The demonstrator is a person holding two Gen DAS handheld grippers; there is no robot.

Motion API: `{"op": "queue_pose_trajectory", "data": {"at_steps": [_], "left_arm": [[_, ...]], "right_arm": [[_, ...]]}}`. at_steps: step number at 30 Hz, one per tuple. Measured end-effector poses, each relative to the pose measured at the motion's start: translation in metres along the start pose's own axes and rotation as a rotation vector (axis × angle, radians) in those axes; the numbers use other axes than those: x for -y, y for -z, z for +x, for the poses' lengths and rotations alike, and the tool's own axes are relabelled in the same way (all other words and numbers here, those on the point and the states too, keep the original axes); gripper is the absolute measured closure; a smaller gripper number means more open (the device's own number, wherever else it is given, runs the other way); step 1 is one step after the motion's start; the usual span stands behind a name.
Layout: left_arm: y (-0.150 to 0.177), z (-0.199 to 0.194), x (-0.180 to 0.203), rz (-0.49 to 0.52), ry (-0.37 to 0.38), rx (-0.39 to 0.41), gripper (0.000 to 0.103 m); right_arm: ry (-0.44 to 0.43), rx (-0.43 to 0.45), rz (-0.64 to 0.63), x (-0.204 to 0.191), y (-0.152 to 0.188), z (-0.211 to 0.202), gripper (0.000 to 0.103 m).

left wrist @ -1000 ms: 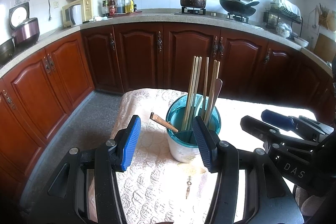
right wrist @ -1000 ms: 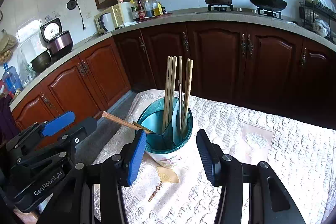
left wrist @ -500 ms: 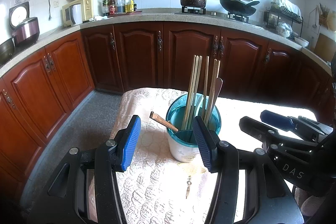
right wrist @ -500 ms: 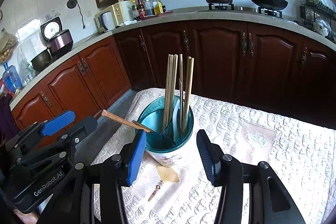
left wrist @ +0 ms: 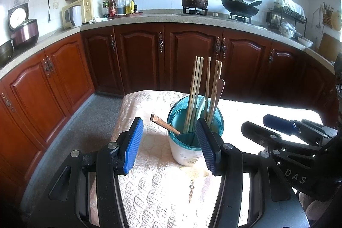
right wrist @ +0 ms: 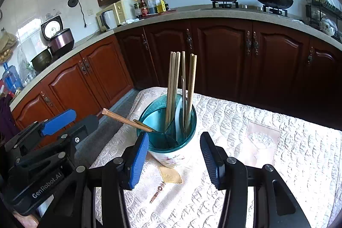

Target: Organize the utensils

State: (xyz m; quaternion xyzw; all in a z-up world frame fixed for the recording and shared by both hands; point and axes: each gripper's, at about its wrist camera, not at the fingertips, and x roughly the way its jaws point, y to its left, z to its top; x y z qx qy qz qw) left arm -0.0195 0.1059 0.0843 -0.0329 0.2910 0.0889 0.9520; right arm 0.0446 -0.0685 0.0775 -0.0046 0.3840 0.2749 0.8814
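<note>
So the table [right wrist: 277, 164] with its white embossed cloth takes up most of both views, kitchen cabinets wrapping round behind it. Both grippers are angled down toward the table, side by side. The left gripper [left wrist: 168, 142] has its jaws spread wide with nothing between the blue pads, and the right gripper [right wrist: 174, 155] is also spread apart and empty, hovering just short of the utensil holder [right wrist: 168, 138].

That holder is a white cup with a teal divided insert, standing on the cloth in front of both grippers. Several chopsticks [right wrist: 175, 87] stand upright in the back compartment, and one brown-handled utensil [right wrist: 126, 120] leans out over the left rim.

The right wrist view shows the insert's dividers and a pinkish fan patch on the cloth to the right. The left wrist view shows a flat wooden spatula [left wrist: 220, 89] among the chopsticks, which is only a thin edge-on sliver from the other side. A tiny screw-like bit [left wrist: 190, 193] lies on the cloth in front of the cup.
</note>
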Motion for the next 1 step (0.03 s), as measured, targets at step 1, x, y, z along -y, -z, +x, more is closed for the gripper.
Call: {"op": "queue_pose_trajectory", "data": {"at_steps": [1], "left_arm": [[0.0,-0.0007,0.0,-0.001,0.0,0.0,0.052]], "right_arm": [[0.002,0.001,0.001,0.0022,0.0004,0.0001,0.055]]}}
